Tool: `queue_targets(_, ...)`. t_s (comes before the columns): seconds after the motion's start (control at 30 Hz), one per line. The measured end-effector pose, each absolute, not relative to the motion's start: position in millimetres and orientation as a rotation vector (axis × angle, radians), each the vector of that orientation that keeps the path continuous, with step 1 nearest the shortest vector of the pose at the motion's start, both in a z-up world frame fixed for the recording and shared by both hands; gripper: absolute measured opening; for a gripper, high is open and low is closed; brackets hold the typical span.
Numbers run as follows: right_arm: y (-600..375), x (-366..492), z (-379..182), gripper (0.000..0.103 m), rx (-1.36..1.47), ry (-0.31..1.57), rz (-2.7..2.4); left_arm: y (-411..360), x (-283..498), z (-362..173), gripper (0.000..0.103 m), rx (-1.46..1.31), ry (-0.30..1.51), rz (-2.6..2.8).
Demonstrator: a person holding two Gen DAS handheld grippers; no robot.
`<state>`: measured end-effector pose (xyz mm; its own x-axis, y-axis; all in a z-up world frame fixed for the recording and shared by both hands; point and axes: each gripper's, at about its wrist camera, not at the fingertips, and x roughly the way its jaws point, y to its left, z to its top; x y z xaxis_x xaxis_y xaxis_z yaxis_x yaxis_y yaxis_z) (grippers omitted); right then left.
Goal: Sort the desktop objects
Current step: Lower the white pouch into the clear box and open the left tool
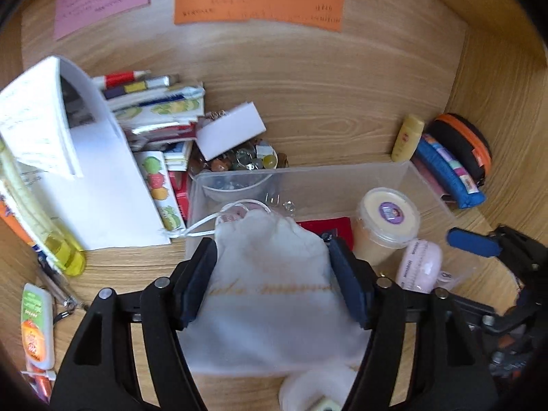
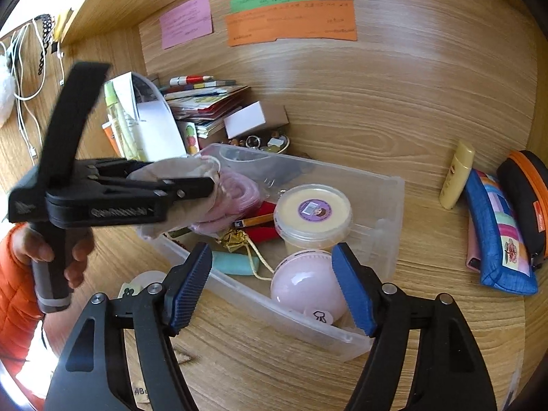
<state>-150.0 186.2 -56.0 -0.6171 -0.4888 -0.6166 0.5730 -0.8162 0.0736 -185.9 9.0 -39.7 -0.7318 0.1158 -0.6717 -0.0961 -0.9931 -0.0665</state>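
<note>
My left gripper [image 1: 272, 277] is shut on a white drawstring pouch [image 1: 274, 294] with gold lettering and holds it over the left end of a clear plastic bin [image 1: 428, 185]. From the right wrist view the left gripper [image 2: 209, 185] grips the pouch [image 2: 178, 171] above the bin [image 2: 387, 205]. Pink cord [image 2: 239, 188] pokes from the pouch mouth. My right gripper [image 2: 272, 284] is open and empty, near the bin's front wall by a pink round case [image 2: 304, 284]. A cream lidded tub [image 2: 313, 212] stands in the bin.
A white paper sheet [image 1: 99, 185], stacked booklets [image 1: 161, 109], a white box [image 1: 231, 130] and a dish of trinkets [image 1: 239, 162] crowd the left. A yellow bottle [image 2: 457, 174], blue pouch [image 2: 496, 236] and black-orange case [image 2: 527, 198] lie right. Coloured notes [image 2: 291, 22] sit on the back wall.
</note>
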Motion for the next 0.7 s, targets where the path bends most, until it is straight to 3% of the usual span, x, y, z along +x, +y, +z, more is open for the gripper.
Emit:
queue_targets(0.13, 183, -147, -56, 0.069, 0.863, 0.191, -2.375, 9, -162, -26, 0.080, -1.036, 0.016, 2.871)
queue_targets(0.23, 181, -143, -54, 0.070, 0.865, 0.202, -2.370, 5, -140, -18, 0.094, -0.992, 0.051, 2.905)
queue_targets(0.37, 176, -127, -49, 0.071, 0.848, 0.230, -2.362, 2, -114, -17, 0.099, -0.954, 0.097, 2.930)
queue_targets(0.43, 175, -117, -48, 0.082, 0.840, 0.239, -2.364, 1, -106, -21, 0.099, -0.958, 0.106, 2.934)
queue_targets(0.7, 168, -81, -60, 0.082, 0.868, 0.288, -2.353, -6, -84, -51, 0.100, -1.038, 0.041, 2.885)
